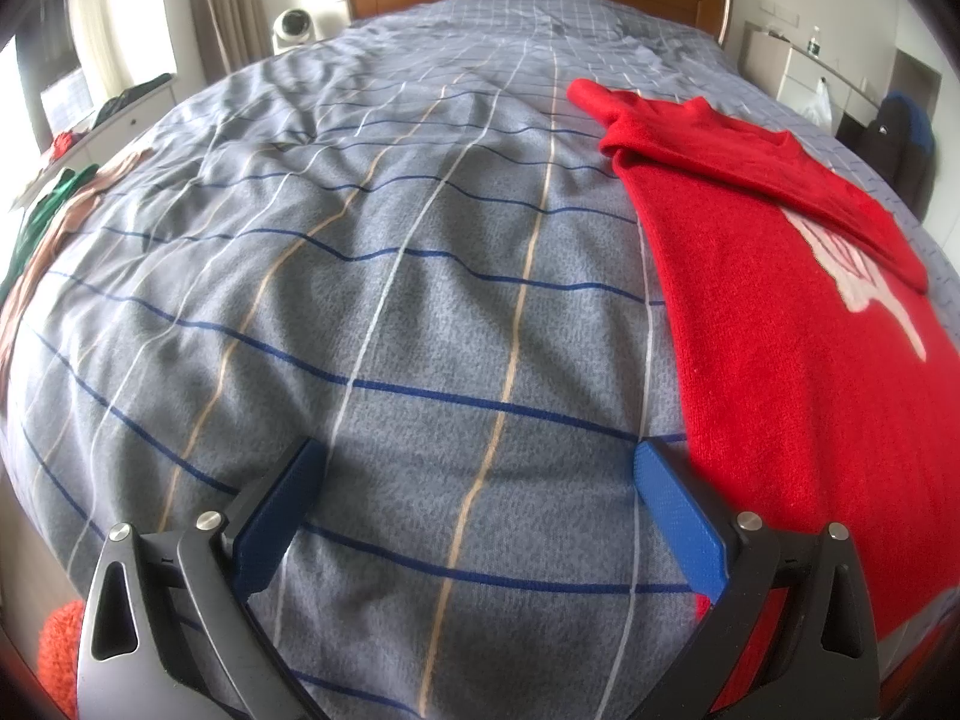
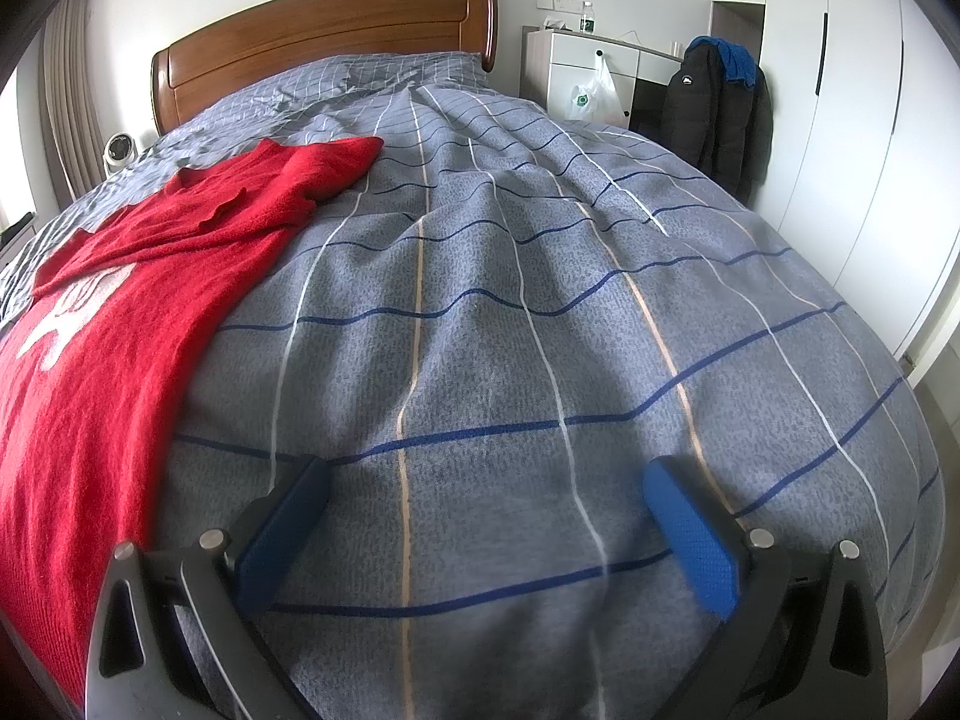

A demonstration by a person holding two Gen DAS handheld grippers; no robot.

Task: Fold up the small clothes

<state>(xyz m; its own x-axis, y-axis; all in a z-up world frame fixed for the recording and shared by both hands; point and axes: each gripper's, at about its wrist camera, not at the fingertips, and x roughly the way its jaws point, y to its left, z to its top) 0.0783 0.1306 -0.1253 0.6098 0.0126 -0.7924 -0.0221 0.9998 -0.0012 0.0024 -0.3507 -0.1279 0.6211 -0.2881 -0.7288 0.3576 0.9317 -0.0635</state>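
**Q:** What do you have in hand, and where is the garment?

**A:** Nothing yet. My left gripper [image 1: 480,474] and my right gripper [image 2: 486,489] both hover over the bed with their blue pads spread wide and only bedding between them. The red sweater [image 1: 798,324] lies flat between the two tools, running from the foot edge of the bed up toward the headboard [image 2: 324,30]. One sleeve [image 1: 750,174] is folded across the chest, over a pale printed design. The left tool's right pad sits just beside the sweater's side edge.

**Q:** What could go wrong from here?

**A:** As I judge it, the duvet [image 2: 540,324] is the main risk. It is soft and rumpled, so a pinch at the sweater's edge could catch the cover too and drag both. The knit looks fuzzy and limp. Lifted at one side only, it may sag, and the folded sleeve may slip loose. With jaws this wide, I could also grab more than one layer.

**Q:** Describe the surface and room.

**A:** A grey-blue checked duvet with navy, white and tan lines covers the bed. The headboard is wooden. Other clothes [image 1: 54,210] lie at the bed's left edge. On the right side stand a white desk [image 2: 576,66], a dark jacket [image 2: 717,114] and wardrobes [image 2: 852,138]. A curtain hangs left of the headboard.
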